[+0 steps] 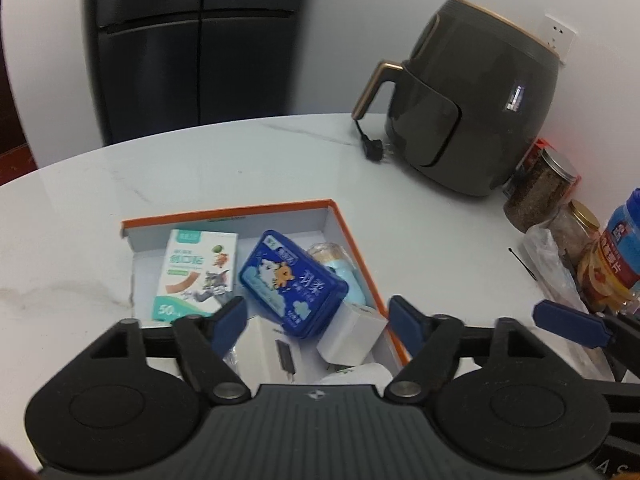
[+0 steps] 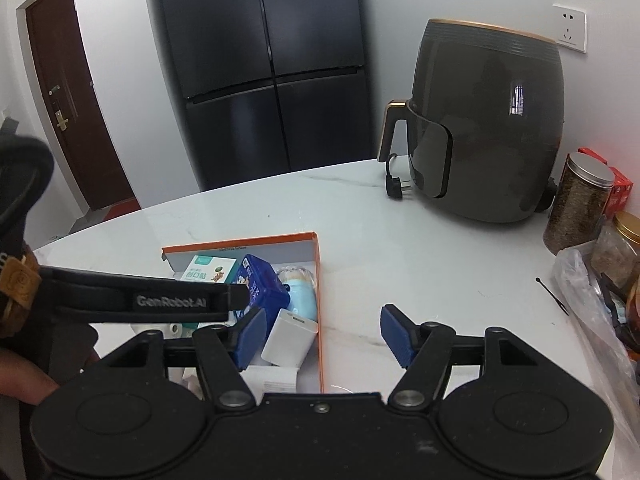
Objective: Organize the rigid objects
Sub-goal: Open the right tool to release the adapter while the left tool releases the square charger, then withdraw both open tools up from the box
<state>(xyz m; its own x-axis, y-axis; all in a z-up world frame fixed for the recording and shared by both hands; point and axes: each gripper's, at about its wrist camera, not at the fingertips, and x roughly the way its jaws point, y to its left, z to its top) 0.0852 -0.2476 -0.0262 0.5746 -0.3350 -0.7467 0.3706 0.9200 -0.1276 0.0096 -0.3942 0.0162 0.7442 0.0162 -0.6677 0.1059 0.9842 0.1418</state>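
Observation:
An orange-rimmed white box (image 1: 344, 220) (image 2: 316, 264) sits on the marble table. Inside lie a bandage carton (image 1: 196, 276) (image 2: 208, 270), a blue tin (image 1: 292, 288) (image 2: 260, 288), a light blue bottle (image 1: 340, 264) (image 2: 300, 292), a white cube (image 1: 352, 334) (image 2: 290, 338) and a white flat box (image 1: 272, 352). My left gripper (image 1: 316, 320) is open and empty, just above the box's near end. My right gripper (image 2: 322, 334) is open and empty over the box's right rim. One finger of the right gripper (image 1: 568, 322) shows in the left wrist view.
A dark air fryer (image 1: 472, 100) (image 2: 484, 128) with its loose plug (image 1: 374, 148) (image 2: 396, 184) stands at the back right. Jars (image 1: 540, 188) (image 2: 580, 204), a plastic bag (image 2: 592, 320) and a black pin (image 2: 552, 290) crowd the right edge. A black fridge (image 2: 264, 64) stands behind.

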